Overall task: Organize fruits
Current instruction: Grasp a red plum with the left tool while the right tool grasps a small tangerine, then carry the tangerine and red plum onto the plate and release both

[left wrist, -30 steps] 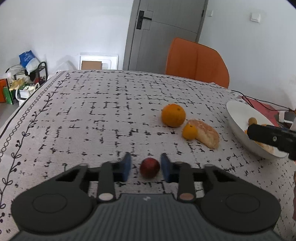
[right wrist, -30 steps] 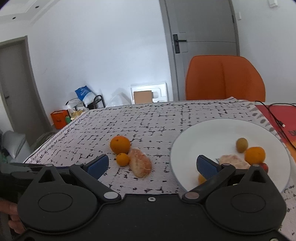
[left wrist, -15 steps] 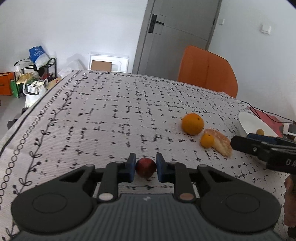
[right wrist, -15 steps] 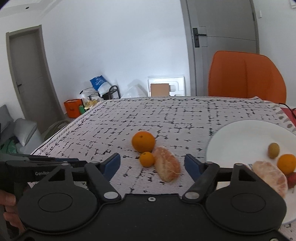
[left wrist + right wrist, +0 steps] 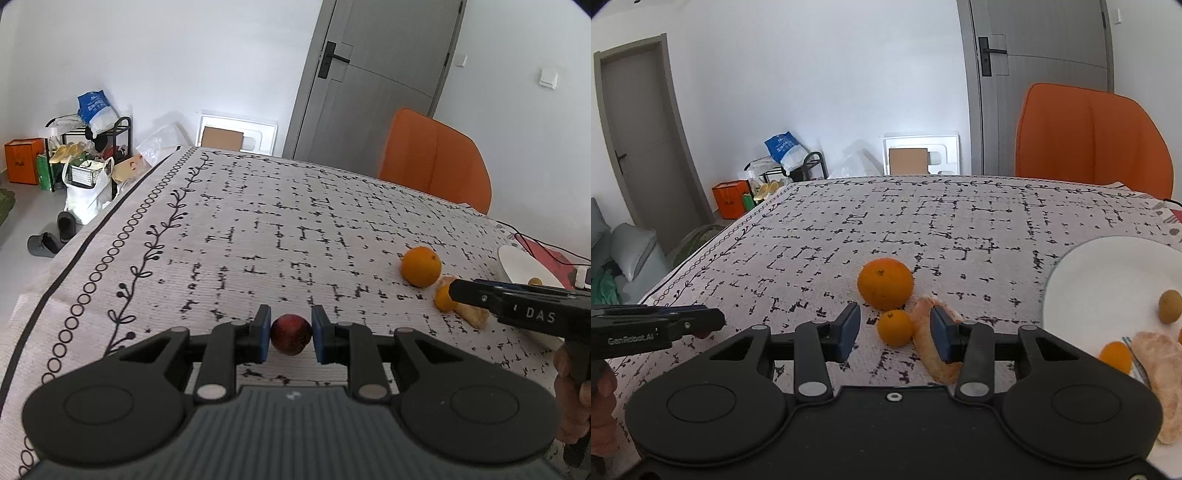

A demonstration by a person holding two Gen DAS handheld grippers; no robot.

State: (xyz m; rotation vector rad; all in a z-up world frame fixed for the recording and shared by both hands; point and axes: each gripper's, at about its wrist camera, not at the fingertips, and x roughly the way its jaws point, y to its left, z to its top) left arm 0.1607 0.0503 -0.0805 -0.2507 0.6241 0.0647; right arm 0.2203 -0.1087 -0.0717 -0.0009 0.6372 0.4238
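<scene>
The left gripper [image 5: 291,334] is clamped on the red fruit [image 5: 291,334]; the right gripper [image 5: 894,334], jaws just closing and still apart, is beside the big orange [image 5: 885,283]

Right gripper [image 5: 894,334] closing, small orange [image 5: 895,327] between

plate [image 5: 1108,266]: cut off by right edge | peeled segment [image 5: 936,354]: partly behind right gripper [image 5: 894,334]

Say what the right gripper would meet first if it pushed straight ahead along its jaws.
Probably the small orange, which sits between the closing jaws of the right gripper, with the peeled segment against the right-hand jaw. The big orange lies just beyond. Depth is hard to judge here.
</scene>
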